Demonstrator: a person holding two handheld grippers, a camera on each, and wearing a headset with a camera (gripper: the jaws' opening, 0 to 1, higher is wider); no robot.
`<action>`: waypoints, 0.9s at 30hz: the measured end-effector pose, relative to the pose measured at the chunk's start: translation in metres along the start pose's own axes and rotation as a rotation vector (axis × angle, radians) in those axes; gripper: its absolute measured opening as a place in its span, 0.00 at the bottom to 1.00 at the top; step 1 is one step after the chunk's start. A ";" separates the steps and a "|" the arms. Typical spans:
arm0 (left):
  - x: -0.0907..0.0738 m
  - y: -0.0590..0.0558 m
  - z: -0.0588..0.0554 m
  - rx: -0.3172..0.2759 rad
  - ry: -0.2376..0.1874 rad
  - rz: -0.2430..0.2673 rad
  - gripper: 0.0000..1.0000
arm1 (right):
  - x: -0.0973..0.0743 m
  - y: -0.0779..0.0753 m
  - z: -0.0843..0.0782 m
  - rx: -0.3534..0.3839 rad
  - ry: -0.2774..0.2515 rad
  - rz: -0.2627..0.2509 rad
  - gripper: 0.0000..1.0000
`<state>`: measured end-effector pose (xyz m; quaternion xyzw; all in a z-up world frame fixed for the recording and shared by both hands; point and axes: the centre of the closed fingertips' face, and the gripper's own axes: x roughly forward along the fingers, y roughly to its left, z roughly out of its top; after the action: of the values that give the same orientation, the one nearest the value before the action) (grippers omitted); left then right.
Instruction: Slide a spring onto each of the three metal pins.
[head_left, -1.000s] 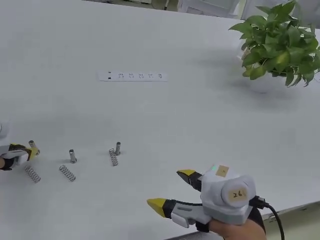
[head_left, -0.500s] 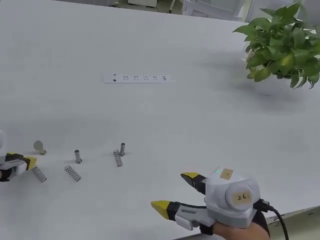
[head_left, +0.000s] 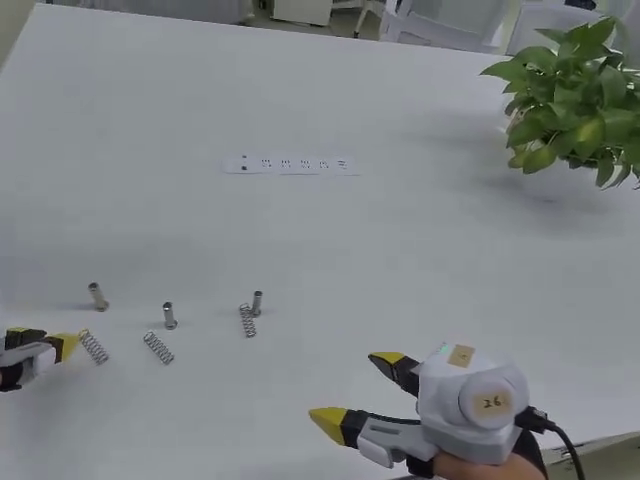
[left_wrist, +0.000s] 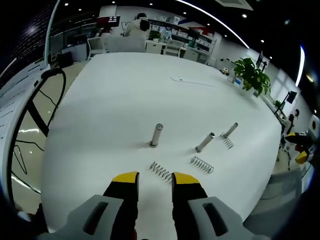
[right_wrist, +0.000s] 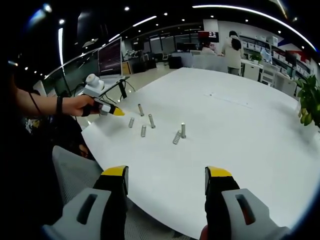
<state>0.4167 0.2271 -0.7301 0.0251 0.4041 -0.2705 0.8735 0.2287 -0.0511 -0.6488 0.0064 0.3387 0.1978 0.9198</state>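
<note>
The bench (head_left: 400, 260) has a smooth, matt white top. The three pins (head_left: 169, 316) are bare silvery metal with a bright polish, and the springs (head_left: 158, 348) are thin grey wire coils, duller in finish. The left claw (left_wrist: 155, 179) and right claw (head_left: 355, 387) have smooth light-grey plastic shells, black jaws and matt yellow tips. The plant (head_left: 570, 100) bears glossy green leaves.

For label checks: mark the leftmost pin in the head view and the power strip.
leftmost pin (head_left: 97, 296): head view, middle of its shaft.
power strip (head_left: 290, 164): head view, centre of its top face.
</note>
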 end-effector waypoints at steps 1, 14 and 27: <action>-0.001 0.000 -0.003 -0.005 0.001 0.000 0.20 | 0.000 0.000 -0.001 -0.002 0.002 0.001 0.61; -0.005 -0.009 -0.007 -0.034 -0.021 0.002 0.24 | -0.002 -0.002 -0.002 -0.017 0.009 0.014 0.61; 0.015 -0.007 0.021 -0.061 -0.135 0.018 0.25 | -0.005 -0.002 -0.002 -0.031 0.019 0.020 0.60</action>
<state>0.4357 0.2094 -0.7255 -0.0163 0.3523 -0.2511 0.9014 0.2248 -0.0552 -0.6482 -0.0065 0.3443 0.2123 0.9145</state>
